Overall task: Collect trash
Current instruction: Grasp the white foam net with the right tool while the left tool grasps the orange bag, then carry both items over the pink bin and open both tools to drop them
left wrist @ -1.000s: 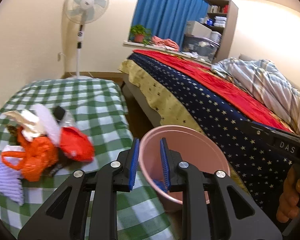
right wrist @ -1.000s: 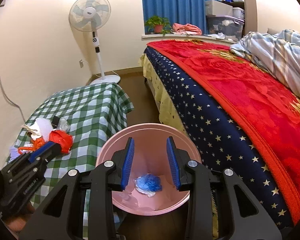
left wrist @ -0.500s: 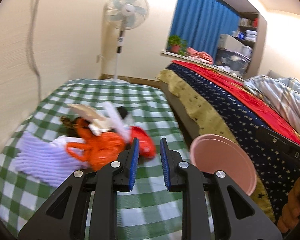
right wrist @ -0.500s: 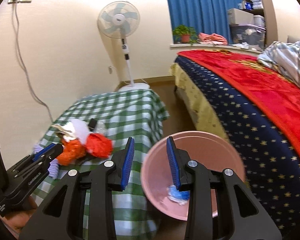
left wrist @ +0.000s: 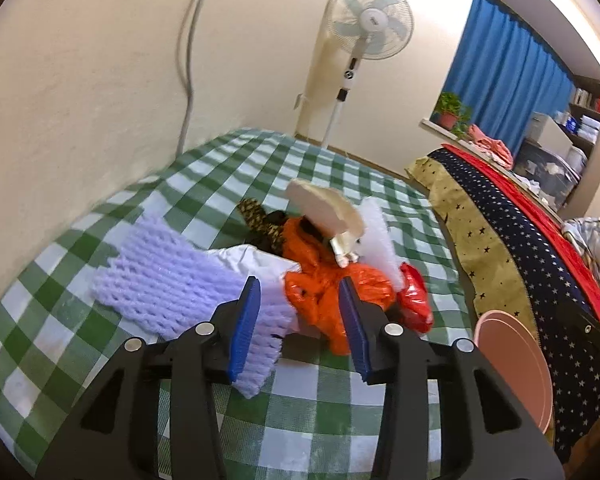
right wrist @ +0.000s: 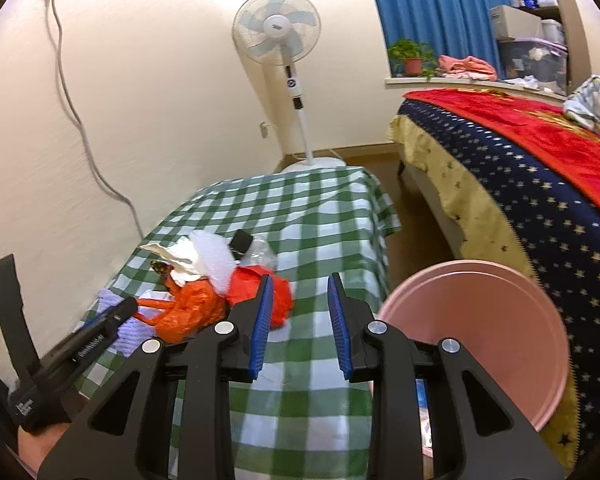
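Observation:
A heap of trash lies on the green-checked table (left wrist: 332, 404): an orange plastic bag (left wrist: 324, 292), a red wrapper (left wrist: 414, 296), a lilac foam net (left wrist: 168, 280), white foam (left wrist: 376, 236) and a beige scrap (left wrist: 324, 208). My left gripper (left wrist: 300, 330) hovers just in front of the heap. Its jaws are opening, with the orange bag and the net's end beyond them, and the pads press on nothing. In the right wrist view, my right gripper (right wrist: 298, 322) is over the table edge, its jaws closing on nothing. The red wrapper (right wrist: 256, 288) lies by its left finger. The pink bin (right wrist: 480, 320) stands to its right.
A wall with a hanging cable (right wrist: 80, 128) borders the table on the left. A standing fan (right wrist: 278, 36) is behind the table. A bed with a starred navy and red cover (right wrist: 540, 184) runs along the right, leaving a narrow floor strip (right wrist: 416, 220) between.
Both views have swung left, from the pink bin toward the trash heap on the table. The left jaws have spread wider. The right jaws have narrowed a little.

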